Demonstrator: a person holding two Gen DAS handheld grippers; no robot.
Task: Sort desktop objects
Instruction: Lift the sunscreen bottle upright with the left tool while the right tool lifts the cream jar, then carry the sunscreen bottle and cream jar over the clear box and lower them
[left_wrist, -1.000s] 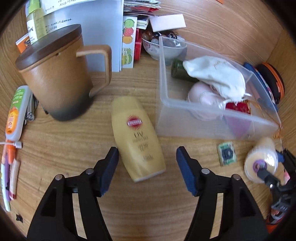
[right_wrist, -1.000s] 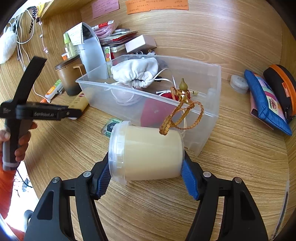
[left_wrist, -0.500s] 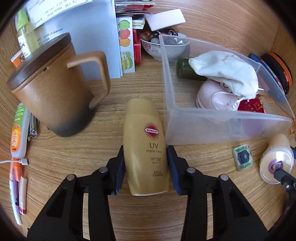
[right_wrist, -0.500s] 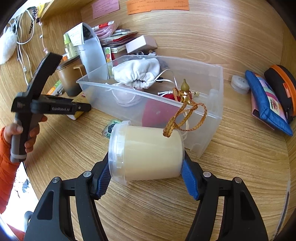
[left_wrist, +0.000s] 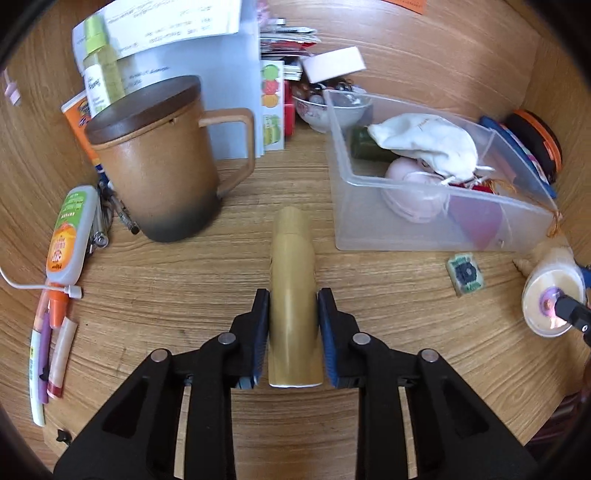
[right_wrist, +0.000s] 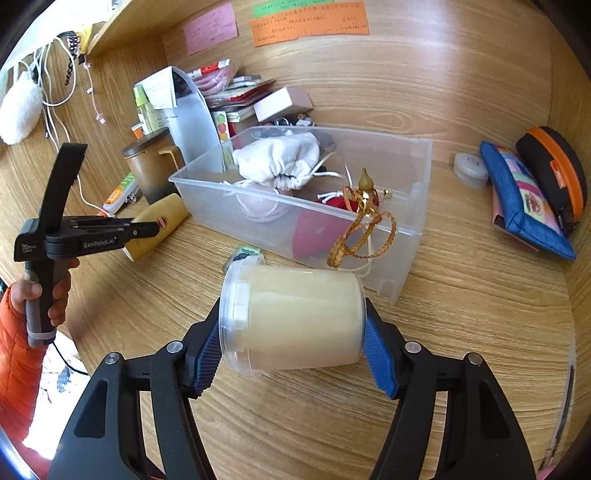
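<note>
Now left tool (left_wrist: 292, 325) clamped on yellow bottle (left_wrist: 293, 295), right tool (right_wrist: 291, 347) gripping cream jar (right_wrist: 295, 317).

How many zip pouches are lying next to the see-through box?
2. The blue pouch lies on the desk right of the clear box. The black pouch with the orange zip leans just behind it. Others may hide under the clutter.

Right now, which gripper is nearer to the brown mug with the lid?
Left. The left gripper, shut on the yellow sunscreen bottle, is just beside the brown mug. The right gripper holds the cream jar beyond the clear bin, farther away.
</note>
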